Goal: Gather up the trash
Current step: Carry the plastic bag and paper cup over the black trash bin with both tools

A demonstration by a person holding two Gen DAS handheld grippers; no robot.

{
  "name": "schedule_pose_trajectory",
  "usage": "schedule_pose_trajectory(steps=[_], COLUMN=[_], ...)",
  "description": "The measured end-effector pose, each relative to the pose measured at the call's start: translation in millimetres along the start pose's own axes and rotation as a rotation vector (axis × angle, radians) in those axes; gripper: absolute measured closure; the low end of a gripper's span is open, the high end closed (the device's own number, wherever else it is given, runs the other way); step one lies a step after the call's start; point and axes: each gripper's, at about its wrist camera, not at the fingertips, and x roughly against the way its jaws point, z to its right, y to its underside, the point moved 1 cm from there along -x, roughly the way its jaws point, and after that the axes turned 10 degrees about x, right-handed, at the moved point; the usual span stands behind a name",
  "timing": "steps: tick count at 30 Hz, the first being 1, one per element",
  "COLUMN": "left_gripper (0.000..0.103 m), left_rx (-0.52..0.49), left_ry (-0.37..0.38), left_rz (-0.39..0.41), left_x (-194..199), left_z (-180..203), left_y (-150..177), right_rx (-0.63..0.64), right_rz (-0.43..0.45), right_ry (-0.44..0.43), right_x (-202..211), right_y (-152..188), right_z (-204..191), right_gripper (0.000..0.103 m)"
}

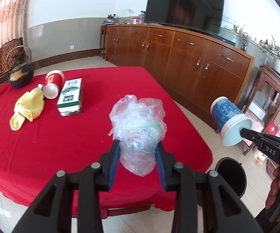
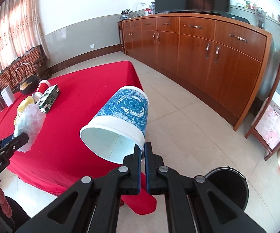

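Left wrist view shows the left gripper (image 1: 138, 145) clamping a bag (image 1: 138, 120), the right gripper (image 1: 243, 131) pinching a cup (image 1: 230, 120), bin (image 1: 231, 176) at four o'clock, red cup (image 1: 52, 83) uncollected.

- You are working in bright, even daylight; it comes through the curtain (image 2: 17, 29) on the far side of the desk (image 1: 72, 136) from you.
- The red cloth on the desk looks strongly saturated, and things resting on it cast only soft, faint shadows.
- Beyond the desk, the glossy sideboard (image 2: 217, 62) shows pale streaks of reflected light on its doors, and the floor tiles (image 2: 188, 120) in front of it have a mild sheen.
- Both fisheye views bend straight lines: the sideboard's top curves, and dark vignetting fills the picture corners.
- Focus is fairly sharp at the centre of each view; detail softens toward the rims, farthest from the desk.
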Motion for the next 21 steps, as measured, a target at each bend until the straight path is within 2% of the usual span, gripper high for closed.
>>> schedule_pose_trajectory(steps=[11, 21], left_gripper=[0.066, 0.066], left_rx=[-0.066, -0.168], left_ry=[0.074, 0.167], left_rz=[-0.036, -0.111], left_x=[-7.3, -29.5], left_z=[43.0, 105.5], left_y=[11.8, 31.5], right_rx=[-0.048, -0.135], right_rz=[-0.004, -0.050], right_ry=[0.065, 0.161], right_x=[23.5, 40.5], right_y=[19.4, 57.4], right_z=[30.7, 93.0], right_gripper=[0.100, 0.100])
